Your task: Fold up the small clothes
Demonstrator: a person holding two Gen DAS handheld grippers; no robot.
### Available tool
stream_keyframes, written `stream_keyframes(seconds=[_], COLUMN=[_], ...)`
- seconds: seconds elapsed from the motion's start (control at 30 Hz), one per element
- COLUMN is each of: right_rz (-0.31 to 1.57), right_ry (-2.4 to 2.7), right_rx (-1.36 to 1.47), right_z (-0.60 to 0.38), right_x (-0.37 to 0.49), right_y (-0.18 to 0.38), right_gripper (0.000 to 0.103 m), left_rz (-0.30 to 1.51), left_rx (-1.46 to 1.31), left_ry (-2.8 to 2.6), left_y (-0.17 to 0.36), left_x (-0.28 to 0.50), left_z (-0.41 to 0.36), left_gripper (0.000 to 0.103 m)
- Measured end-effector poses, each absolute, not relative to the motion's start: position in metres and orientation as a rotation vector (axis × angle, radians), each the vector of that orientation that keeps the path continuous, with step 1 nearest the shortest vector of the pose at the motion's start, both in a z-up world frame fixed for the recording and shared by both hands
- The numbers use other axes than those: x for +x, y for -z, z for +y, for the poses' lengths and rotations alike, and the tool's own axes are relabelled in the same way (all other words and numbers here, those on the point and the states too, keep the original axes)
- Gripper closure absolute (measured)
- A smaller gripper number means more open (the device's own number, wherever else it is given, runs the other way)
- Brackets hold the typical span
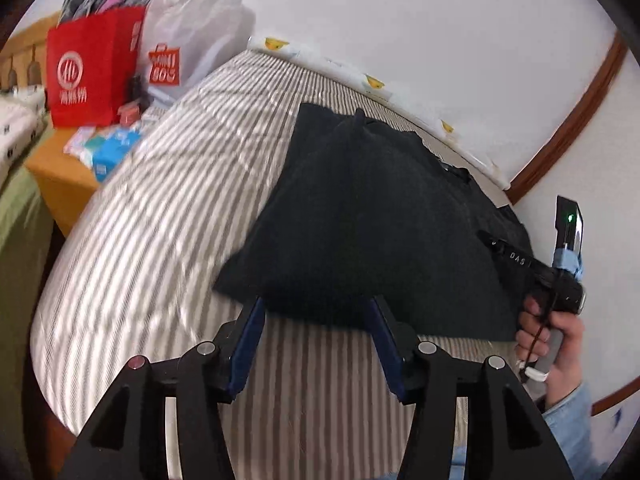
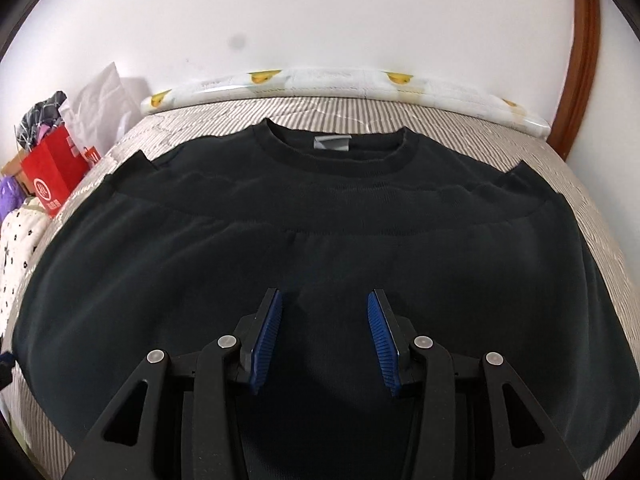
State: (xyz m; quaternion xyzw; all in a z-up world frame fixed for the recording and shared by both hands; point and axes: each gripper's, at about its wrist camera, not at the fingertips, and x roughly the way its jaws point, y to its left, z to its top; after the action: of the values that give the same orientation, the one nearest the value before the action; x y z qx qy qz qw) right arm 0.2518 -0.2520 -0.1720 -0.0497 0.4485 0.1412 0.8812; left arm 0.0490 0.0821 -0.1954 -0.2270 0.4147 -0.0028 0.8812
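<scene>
So far I judge the fold roughly half done. From the right wrist view the black T-shirt [image 2: 320, 248] lies on the striped bedspread [image 2: 576, 184], filling the middle of the frame. Its round collar with the grey neck label [image 2: 333, 143] sits at upper centre, toward the wall. A horizontal ridge crosses the cloth just below the collar, which reads to me as the hem brought up toward the shoulders; I cannot confirm which layer is on top. Short sleeve corners poke out at upper left and upper right, so the sleeves do not look tucked in yet.

Orientation: neck opening points to the top of the frame, toward the wall and the duck-print pad [image 2: 344, 80]. As it lies now, the long axis runs left to right across the frame, shoulder to shoulder.

Right gripper [image 2: 325, 300]: jaws apart, blue pads clear, hovering over the lower centre of the shirt, holding nothing.

Left gripper [image 1: 317, 305]: jaws apart, tips at the near edge of the shirt [image 1: 360, 216] in the left wrist view, nothing between them that I can see. That view is motion-blurred. The red paper bag [image 1: 94, 72] stands at upper left.

Remaining, as I judge it: fold the sides inward, then tidy the bundle.
</scene>
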Motion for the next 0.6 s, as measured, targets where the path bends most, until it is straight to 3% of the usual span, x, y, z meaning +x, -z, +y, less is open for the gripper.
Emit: stream_keyframes(seconds=[0.6], right_rz=[0.933], right_ry=[-0.32], right_rx=[-0.139], right_z=[-0.28], right_x=[0.162], right_y=[0.17], right_gripper=[0.059], left_rz=[0.791], left_rx=[-0.654], left_ry=[0.036], left_y=[0.22], left_x=[0.064], left_z=[0.078], left_gripper=[0.05])
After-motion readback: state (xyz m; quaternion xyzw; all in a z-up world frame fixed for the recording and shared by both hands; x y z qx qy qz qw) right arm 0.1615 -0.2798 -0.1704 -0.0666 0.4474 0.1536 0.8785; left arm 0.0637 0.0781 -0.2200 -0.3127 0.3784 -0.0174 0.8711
